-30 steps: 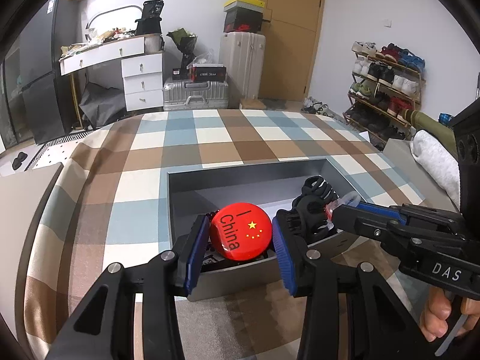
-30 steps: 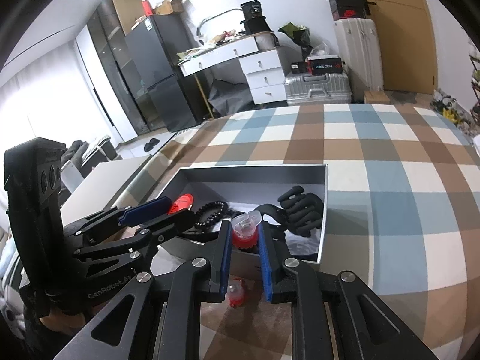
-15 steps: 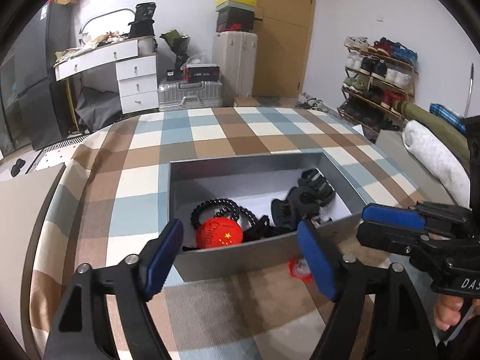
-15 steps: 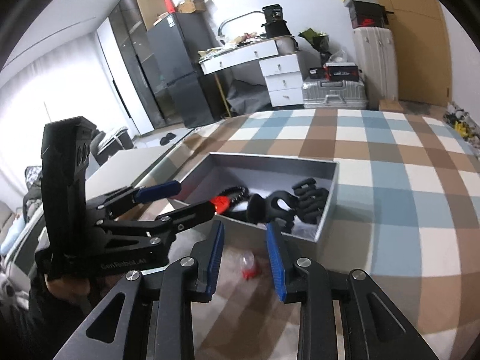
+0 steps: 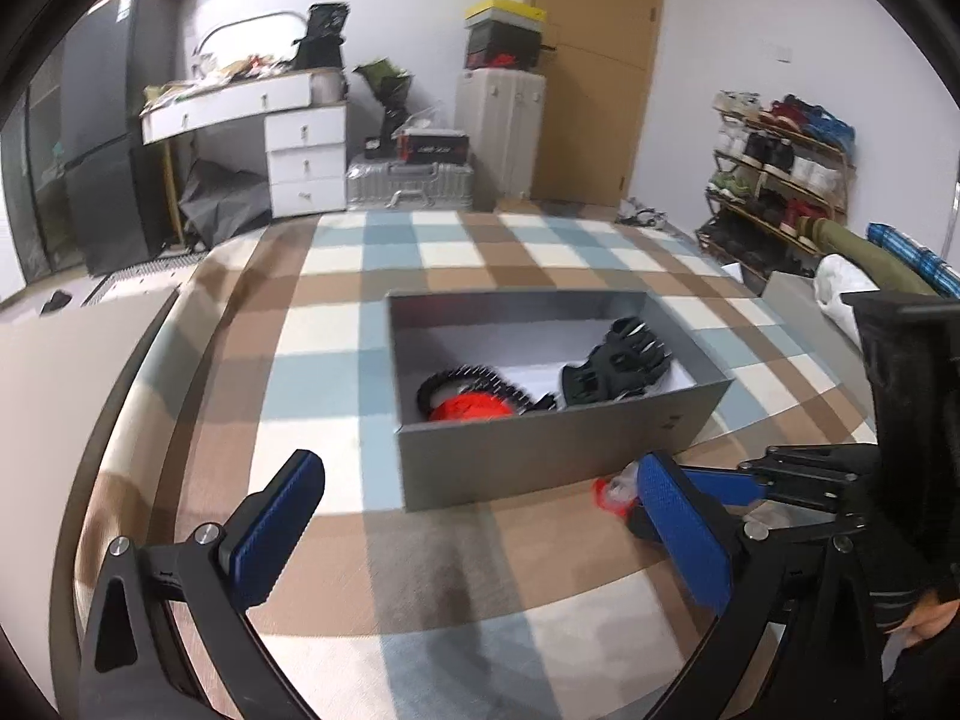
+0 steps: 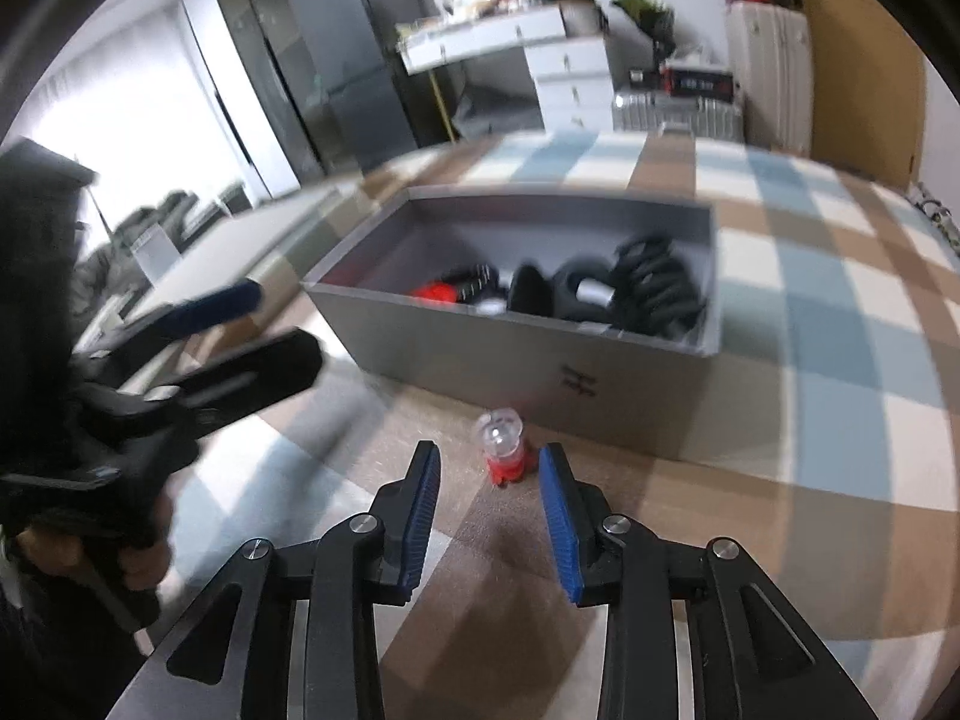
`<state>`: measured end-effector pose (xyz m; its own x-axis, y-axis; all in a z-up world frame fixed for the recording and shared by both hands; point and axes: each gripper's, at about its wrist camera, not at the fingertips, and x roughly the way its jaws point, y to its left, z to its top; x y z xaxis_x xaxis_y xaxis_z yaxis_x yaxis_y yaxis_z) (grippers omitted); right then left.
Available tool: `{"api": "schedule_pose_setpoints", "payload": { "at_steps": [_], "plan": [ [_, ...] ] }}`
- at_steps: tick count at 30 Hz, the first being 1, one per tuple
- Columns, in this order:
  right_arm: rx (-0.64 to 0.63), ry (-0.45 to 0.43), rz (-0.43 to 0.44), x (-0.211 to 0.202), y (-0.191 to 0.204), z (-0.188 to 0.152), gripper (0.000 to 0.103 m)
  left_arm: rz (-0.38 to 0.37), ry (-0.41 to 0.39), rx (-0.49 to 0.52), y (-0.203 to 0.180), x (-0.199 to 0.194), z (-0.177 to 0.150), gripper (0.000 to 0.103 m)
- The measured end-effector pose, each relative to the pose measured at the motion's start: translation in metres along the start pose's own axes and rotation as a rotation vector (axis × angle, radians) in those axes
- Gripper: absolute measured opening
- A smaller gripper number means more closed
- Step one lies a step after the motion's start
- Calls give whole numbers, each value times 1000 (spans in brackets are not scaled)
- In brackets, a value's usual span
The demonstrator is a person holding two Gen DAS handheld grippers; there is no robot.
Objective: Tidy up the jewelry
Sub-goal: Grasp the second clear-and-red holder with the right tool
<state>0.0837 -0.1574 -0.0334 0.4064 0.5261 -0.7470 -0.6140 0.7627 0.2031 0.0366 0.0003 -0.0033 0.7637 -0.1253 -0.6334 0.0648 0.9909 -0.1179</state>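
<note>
A grey open box point(image 5: 540, 456) point(image 6: 480, 348) sits on the checked tablecloth. In it lie a red badge point(image 5: 471, 407) point(image 6: 435, 291), a black bead bracelet point(image 5: 474, 377) and black hair claws point(image 5: 618, 363) point(image 6: 654, 288). A small red and clear ring-shaped trinket point(image 6: 505, 447) point(image 5: 612, 489) stands on the cloth in front of the box. My right gripper point(image 6: 489, 501) is open just before the trinket, not touching it. My left gripper point(image 5: 480, 528) is wide open and empty, short of the box's near wall.
The checked tablecloth point(image 5: 336, 324) covers a round table with its edge at the left. Beyond it are a white desk with drawers point(image 5: 300, 138), suitcases point(image 5: 414, 183), a shoe rack point(image 5: 780, 180) and a dark fridge point(image 6: 336, 78).
My left gripper let the red badge go into the box, opened wide and drew back. My right gripper released its trinket into the box, backed off and now faces the other trinket on the cloth.
</note>
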Motion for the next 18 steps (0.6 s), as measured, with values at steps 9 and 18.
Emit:
{"api": "schedule_pose_setpoints", "payload": {
  "at_steps": [9, 18],
  "plan": [
    [-102, -88, -9, -16, 22, 4, 0, -7, -3, -52, 8, -3, 1, 92],
    [-75, -59, -7, -13, 14, 4, 8, -29, 23, 8, 2, 3, 4, 24]
  ]
}}
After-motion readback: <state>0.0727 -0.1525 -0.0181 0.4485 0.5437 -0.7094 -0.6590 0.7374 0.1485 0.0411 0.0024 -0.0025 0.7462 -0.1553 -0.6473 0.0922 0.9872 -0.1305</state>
